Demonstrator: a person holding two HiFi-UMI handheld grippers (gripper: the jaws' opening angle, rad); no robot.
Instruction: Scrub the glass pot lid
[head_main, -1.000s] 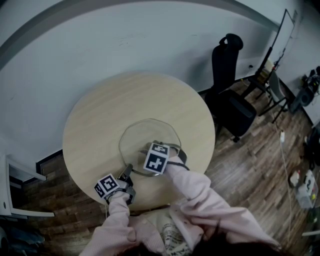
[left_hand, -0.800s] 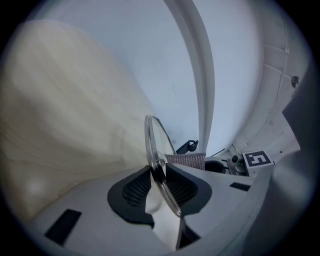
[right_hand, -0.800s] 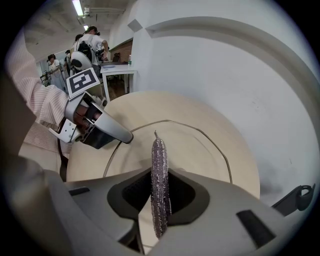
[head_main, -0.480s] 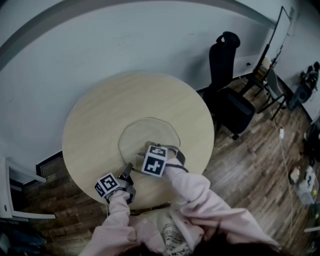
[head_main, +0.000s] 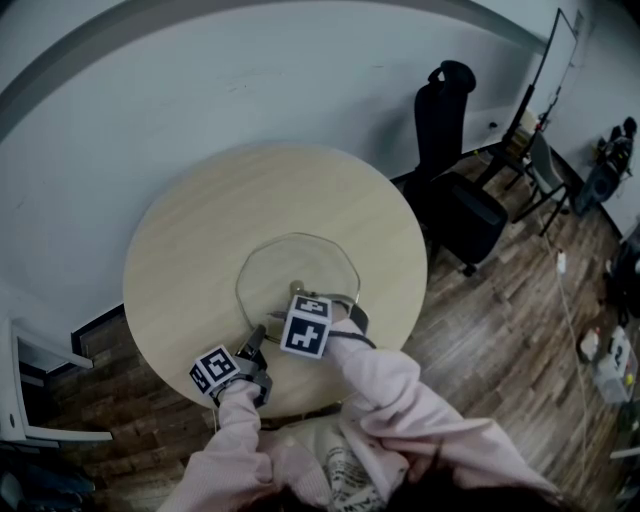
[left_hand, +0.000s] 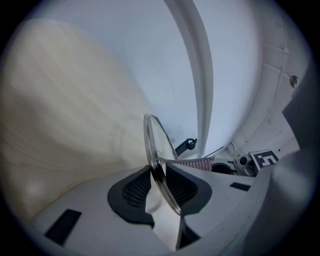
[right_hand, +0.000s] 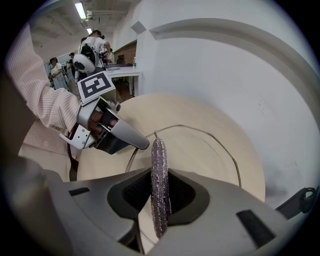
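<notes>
1. While the left forearm reaches in from 7 o'clock, nearly level, the left tongs (left_hand: 160, 176) pinch the rim of the glass lid (head_main: 300, 268).
2. The right tongs (right_hand: 160, 192), pitched steeply down, clamp a silvery scrub pad (right_hand: 159, 167) edge-on over it.
3. The glass lid lies flat on the round surface (head_main: 200, 230), toward 5 o'clock.

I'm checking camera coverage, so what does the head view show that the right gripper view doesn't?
Only the head view: wooden plank floor and the person's pink right sleeve. Only the right gripper view: a silvery mesh scrubbing cloth pinched in the right tongs, and people in the background. Both: the round pale wooden table, the clear glass pot lid and the left tongs clamping its rim.
</notes>
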